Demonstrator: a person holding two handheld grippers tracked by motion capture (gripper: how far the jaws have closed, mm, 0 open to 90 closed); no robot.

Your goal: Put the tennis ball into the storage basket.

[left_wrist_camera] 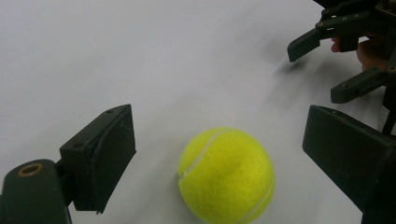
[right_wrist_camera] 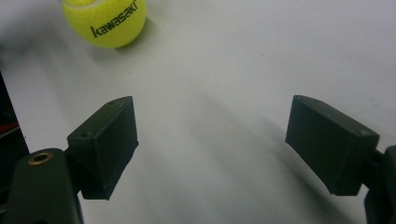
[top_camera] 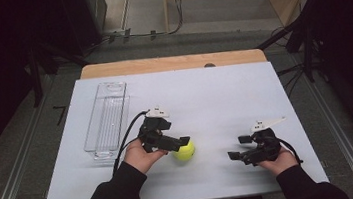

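Between my left claw jaws sits the yellow tennis ball on the white surface (spread wide, no contact); my right claw gapes empty, well apart.

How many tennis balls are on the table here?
1. The tennis ball lies on the white table, right at the open left claw. Nothing suggests another is hidden.
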